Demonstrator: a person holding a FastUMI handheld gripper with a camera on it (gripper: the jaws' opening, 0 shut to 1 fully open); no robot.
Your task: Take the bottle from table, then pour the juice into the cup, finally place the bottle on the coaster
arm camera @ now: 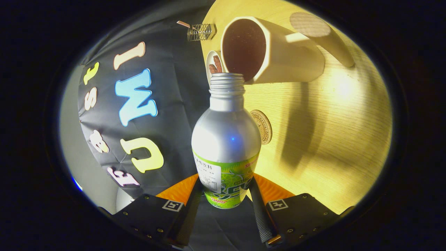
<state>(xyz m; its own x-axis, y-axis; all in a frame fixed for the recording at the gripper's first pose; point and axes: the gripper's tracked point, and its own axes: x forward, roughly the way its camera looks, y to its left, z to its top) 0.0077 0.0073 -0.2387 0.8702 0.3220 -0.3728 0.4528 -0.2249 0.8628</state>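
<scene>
My gripper (225, 184) is shut on a silver aluminium bottle (226, 136) with a green label, the fingers pressing on the label band from both sides. The bottle has no cap, and its threaded mouth (227, 83) touches or nearly touches the rim of a cream cup (278, 55) with a dark inside. The whole view is rolled, so the bottle is tipped sideways toward the cup. I see no stream of juice. A round cork coaster (263, 127) lies on the wooden table (341, 146) beside the bottle's shoulder, partly hidden by it.
Behind the cup stands a small white dish (213, 64) with something brown in it. A clear, wire-like object (202, 32) sits at the table's edge near the booth wall. A pale cylinder with a wooden top (325, 38) stands beyond the cup.
</scene>
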